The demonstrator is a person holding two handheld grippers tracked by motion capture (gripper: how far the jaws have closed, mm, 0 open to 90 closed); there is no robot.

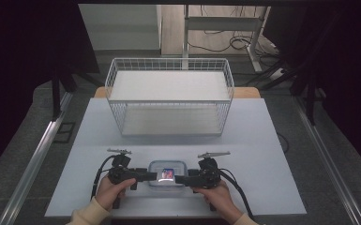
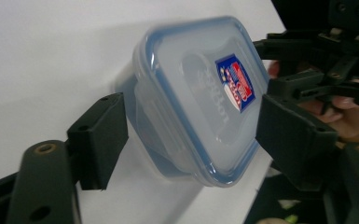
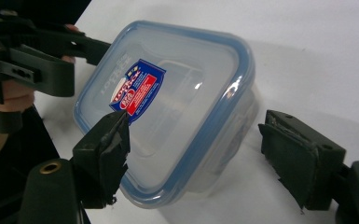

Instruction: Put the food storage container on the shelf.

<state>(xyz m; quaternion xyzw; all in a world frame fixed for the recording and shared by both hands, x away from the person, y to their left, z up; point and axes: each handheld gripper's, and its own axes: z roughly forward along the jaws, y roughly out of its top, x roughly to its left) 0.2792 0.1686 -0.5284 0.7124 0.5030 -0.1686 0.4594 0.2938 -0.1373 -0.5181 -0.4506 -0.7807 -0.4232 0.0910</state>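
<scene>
A clear plastic container with a blue-rimmed lid and a red and blue label lies on the white table near its front edge. My left gripper comes at it from the left and my right gripper from the right, both held low. In the left gripper view the container sits between the jaws of the open left gripper. In the right gripper view the open right gripper straddles the container; one jaw overlaps the lid's edge, the other stands apart from its side.
A white wire basket stands at the back middle of the table with nothing visible in it. Bare table lies between the basket and the container. Beyond the table are desk legs and floor cables.
</scene>
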